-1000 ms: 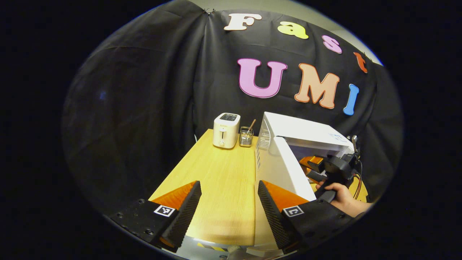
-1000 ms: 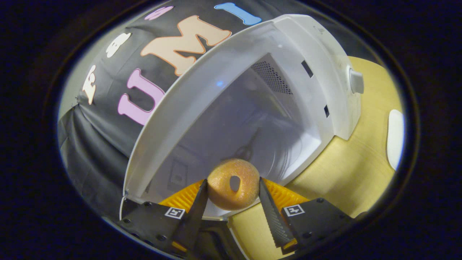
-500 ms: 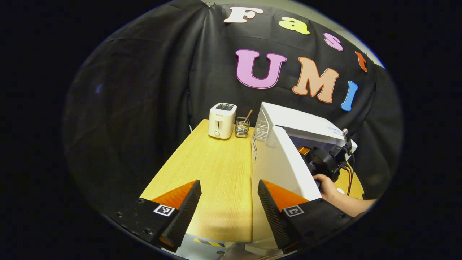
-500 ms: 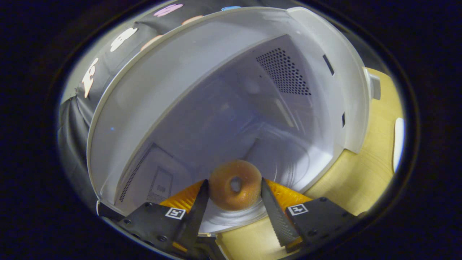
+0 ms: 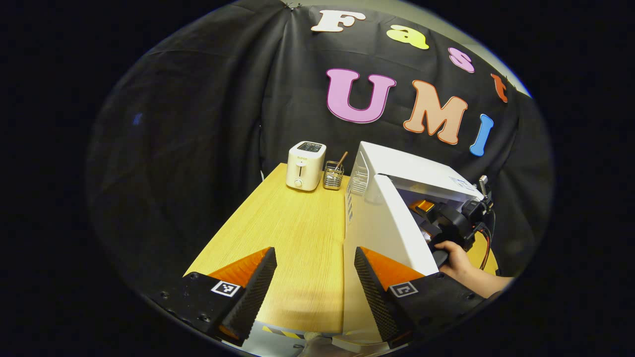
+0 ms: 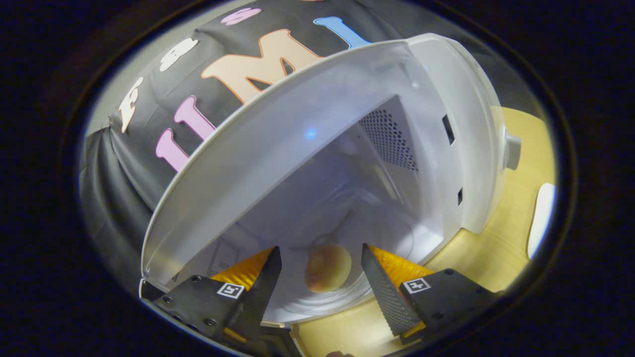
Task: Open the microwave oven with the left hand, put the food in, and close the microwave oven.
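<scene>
The white microwave [image 5: 397, 173] stands on the wooden table with its door [image 5: 387, 228] swung open toward me. In the right gripper view a brown doughnut [image 6: 327, 267] lies on the glass turntable [image 6: 317, 302] inside the cavity. My right gripper [image 6: 320, 248] is open just in front of it, fingers on either side and not touching it. The left gripper view shows that right gripper [image 5: 436, 218] at the oven mouth, held by a hand [image 5: 459, 260]. My left gripper [image 5: 314, 250] hangs open over the table's near edge, beside the door, with nothing in it.
A white toaster [image 5: 305, 166] and a small wire basket [image 5: 333, 176] with a utensil stand at the far end of the table [image 5: 283, 233]. A knob [image 6: 511, 151] sticks out of the microwave's front panel. A white flat object [image 6: 540, 218] lies on the table to the right.
My right gripper has opened and let go of the doughnut, which now rests on the turntable. The gripper has drawn back a little from the cavity. My left gripper has barely moved.
</scene>
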A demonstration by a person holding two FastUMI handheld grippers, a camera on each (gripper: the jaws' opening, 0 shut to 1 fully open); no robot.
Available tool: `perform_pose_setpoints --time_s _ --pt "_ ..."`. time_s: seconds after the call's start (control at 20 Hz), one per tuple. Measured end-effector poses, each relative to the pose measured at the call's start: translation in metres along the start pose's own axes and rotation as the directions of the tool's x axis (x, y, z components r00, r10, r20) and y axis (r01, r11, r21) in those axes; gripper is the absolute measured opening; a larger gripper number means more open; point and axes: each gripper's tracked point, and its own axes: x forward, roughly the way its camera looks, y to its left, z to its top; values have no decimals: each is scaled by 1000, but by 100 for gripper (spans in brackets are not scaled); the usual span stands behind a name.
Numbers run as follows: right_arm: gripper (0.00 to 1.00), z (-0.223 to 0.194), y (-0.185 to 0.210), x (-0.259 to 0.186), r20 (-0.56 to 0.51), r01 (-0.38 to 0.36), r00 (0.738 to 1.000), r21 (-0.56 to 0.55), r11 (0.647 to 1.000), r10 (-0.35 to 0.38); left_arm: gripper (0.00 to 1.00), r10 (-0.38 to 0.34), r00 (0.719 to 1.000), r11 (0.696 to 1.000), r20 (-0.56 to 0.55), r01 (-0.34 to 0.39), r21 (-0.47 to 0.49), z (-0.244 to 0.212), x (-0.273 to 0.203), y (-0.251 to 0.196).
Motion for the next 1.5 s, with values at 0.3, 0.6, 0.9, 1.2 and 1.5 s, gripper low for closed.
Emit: perform_pose_setpoints --time_s 0.3,0.6,0.9,1.2,1.5 --pt "99 -9 -6 -51 -65 -37 997 -118 992 30 88 2 1000 1000 5 -2 15 -3 -3 5" --pt "91 -4 -21 -110 -80 -52 996 -233 971 34 57 -53 999 998 -8 53 38 -8 -6 -4" --pt "91 17 -31 -149 -45 -35 999 -303 952 22 6 -118 992 992 -49 121 48 -25 -7 -17" --pt "100 42 -29 -185 5 3 1000 -321 947 -1 0 -168 983 982 -74 174 72 -36 -16 -25" --pt "100 78 -33 -235 83 47 996 -339 940 -19 0 -218 969 970 -113 228 85 -50 -17 -38"
